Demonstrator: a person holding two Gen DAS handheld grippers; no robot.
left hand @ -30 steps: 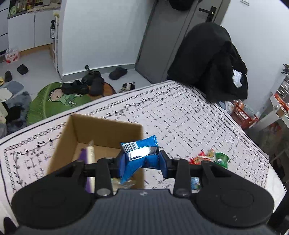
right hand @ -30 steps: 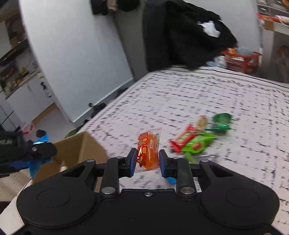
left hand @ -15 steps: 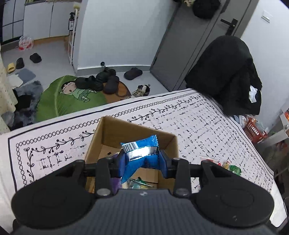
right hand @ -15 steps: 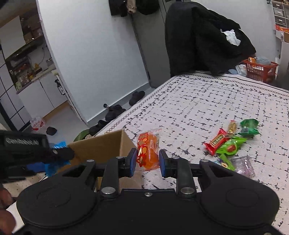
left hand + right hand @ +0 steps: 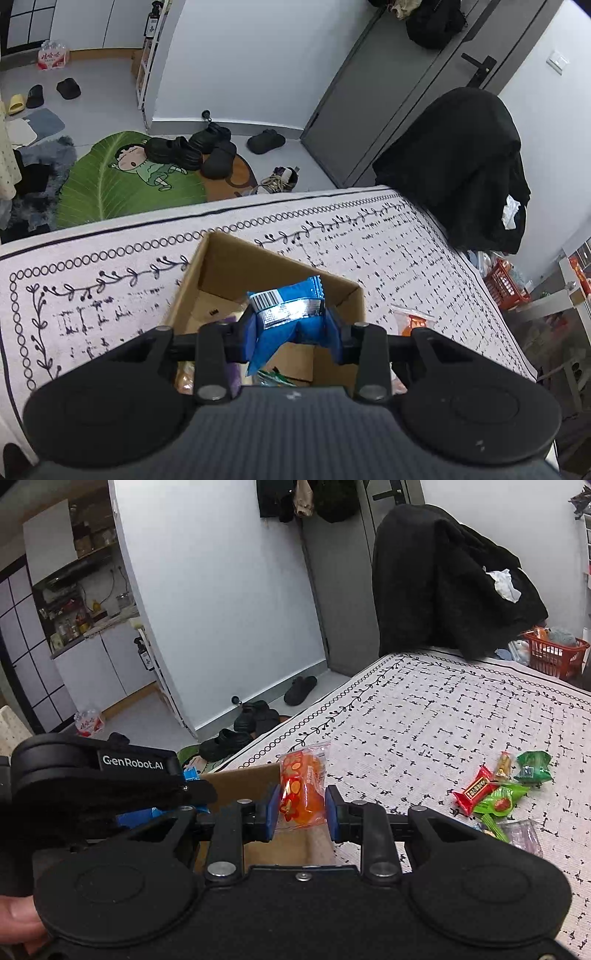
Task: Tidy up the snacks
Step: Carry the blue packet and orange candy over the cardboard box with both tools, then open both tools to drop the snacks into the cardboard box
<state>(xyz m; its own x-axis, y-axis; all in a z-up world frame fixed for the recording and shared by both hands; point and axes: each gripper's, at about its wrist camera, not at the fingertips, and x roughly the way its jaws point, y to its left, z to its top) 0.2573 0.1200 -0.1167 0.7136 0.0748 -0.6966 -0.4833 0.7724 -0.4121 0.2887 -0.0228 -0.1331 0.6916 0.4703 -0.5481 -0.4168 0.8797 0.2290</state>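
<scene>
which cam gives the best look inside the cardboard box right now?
Left wrist. It looks down into the cardboard box, showing the inner walls, the floor and a few packets, though the blue snack packet in the left claw hides part. Right wrist shows only a strip of outer wall behind the orange snack packet.

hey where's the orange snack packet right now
In the right wrist view, the orange snack packet is clamped in the right gripper, held up by the cardboard box, to the right of the left gripper.

Open-topped box (image 5: 207, 266); bare cloth (image 5: 443, 716) beyond
</scene>
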